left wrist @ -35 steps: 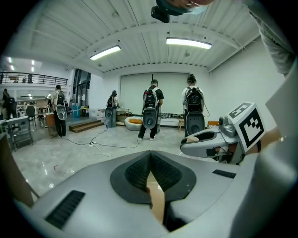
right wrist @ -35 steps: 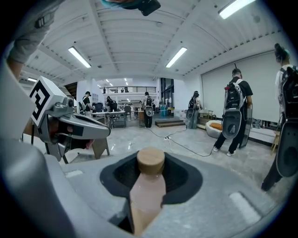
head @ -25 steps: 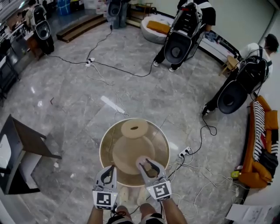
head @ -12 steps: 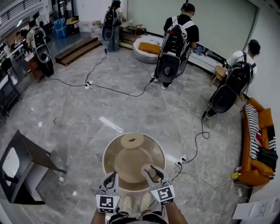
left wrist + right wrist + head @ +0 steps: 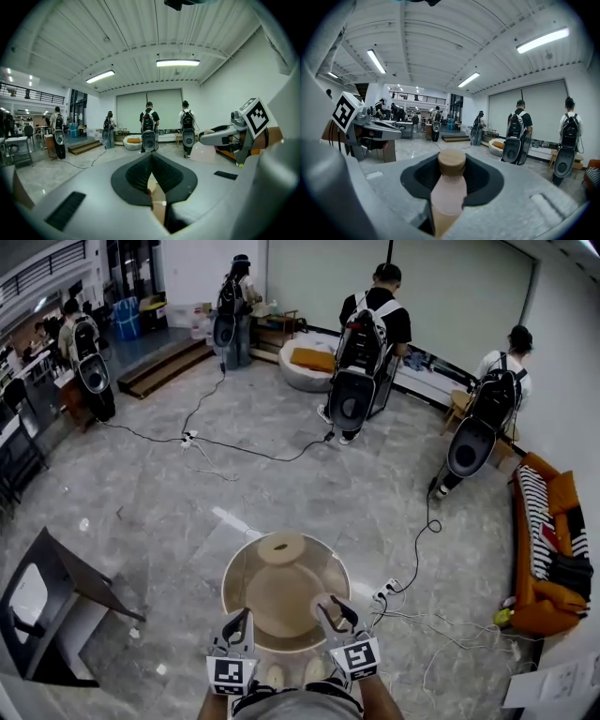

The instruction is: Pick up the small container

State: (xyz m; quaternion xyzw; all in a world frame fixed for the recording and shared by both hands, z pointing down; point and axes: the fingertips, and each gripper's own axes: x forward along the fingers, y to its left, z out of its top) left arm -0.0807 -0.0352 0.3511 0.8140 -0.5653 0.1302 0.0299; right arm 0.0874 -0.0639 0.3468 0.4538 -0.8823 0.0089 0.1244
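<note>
L gripper (image 5: 244, 614) & R gripper (image 5: 336, 606) are pointing fwd side by side, approx. level, L jaws meeting at the tips, R jaws clamping the small container (image 5: 449, 187) by its body.

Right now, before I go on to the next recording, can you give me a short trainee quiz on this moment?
1. True or false: the jaws of the right gripper are closed on a pink bottle with a wooden cap.
2. What is between the jaws of the left gripper? A) a cup B) nothing C) a cable
3. Short answer: what does the wooden disc lie on?

Key
1. True.
2. B. The jaws are together, with nothing held.
3. The round table, at the side far from the person.
</note>
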